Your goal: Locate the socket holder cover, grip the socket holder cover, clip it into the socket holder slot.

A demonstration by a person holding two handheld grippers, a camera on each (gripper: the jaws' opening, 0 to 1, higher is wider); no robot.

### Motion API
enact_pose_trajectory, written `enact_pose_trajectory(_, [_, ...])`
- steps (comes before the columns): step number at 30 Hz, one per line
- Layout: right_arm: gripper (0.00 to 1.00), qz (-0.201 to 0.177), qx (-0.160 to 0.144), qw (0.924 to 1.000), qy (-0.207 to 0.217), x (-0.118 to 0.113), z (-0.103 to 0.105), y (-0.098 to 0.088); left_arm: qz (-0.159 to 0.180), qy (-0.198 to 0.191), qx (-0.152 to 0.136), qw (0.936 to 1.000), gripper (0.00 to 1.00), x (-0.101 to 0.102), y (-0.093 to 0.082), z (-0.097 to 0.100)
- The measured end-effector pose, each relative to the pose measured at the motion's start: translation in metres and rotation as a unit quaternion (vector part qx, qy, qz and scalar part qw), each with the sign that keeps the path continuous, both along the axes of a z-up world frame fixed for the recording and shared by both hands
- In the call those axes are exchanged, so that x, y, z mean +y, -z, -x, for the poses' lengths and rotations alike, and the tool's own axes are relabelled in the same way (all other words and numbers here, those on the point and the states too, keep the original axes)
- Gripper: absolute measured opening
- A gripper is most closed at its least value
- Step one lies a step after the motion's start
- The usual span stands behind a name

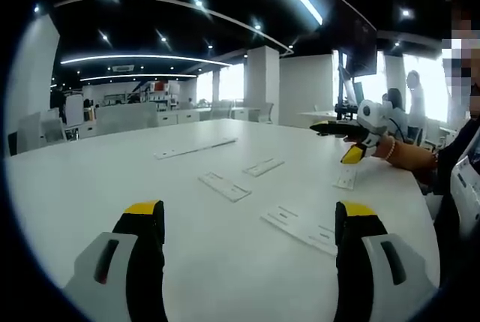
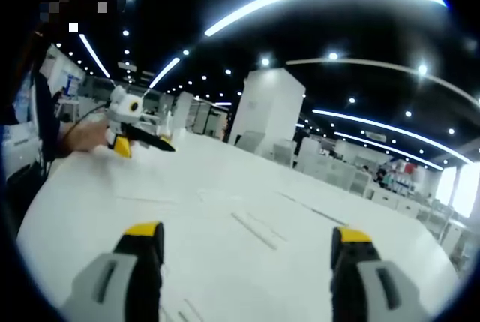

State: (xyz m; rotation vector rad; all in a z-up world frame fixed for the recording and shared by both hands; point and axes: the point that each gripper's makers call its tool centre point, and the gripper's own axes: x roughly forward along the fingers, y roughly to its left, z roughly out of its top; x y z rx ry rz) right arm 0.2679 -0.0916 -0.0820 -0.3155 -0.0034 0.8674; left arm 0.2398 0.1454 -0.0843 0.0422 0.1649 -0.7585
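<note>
Jaws of our left gripper (image 1: 251, 224) stand spread and empty low in the left gripper view, the nearest white socket holder cover (image 1: 302, 227) on the tabletop (image 1: 90, 187) just beyond, right of centre, long axis slanting toward lower right. Our right gripper (image 2: 247, 251) is likewise agape; we judge the left nearer.

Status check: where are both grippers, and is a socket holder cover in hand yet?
Left gripper open over white table, empty. Right gripper open, empty. Flat white strips lie untouched ahead; cover not told apart. Nothing blocking.
</note>
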Motion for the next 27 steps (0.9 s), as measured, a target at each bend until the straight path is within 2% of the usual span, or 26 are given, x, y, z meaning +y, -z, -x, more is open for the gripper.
enact_pose_trajectory(9, [0.92,0.0,0.005,1.0,-0.002,-0.001,0.003,0.001,-0.003,-0.003,-0.004,1.0,0.93,0.001,0.0,0.0])
enact_pose_trajectory(14, [0.91,-0.033,0.005,0.9994,-0.013,0.001,0.01,-0.014,-0.005,-0.011,-0.008,0.9999,0.93,0.003,0.001,-0.002])
enact_pose_trajectory(19, [0.85,-0.038,0.009,0.9991,-0.017,-0.003,0.009,-0.018,0.001,-0.003,-0.003,1.0,0.93,-0.001,0.003,0.0])
enact_pose_trajectory(27, [0.85,0.0,0.037,0.9982,-0.048,0.002,0.011,-0.017,-0.004,0.017,0.009,0.9998,0.93,-0.006,0.007,0.003])
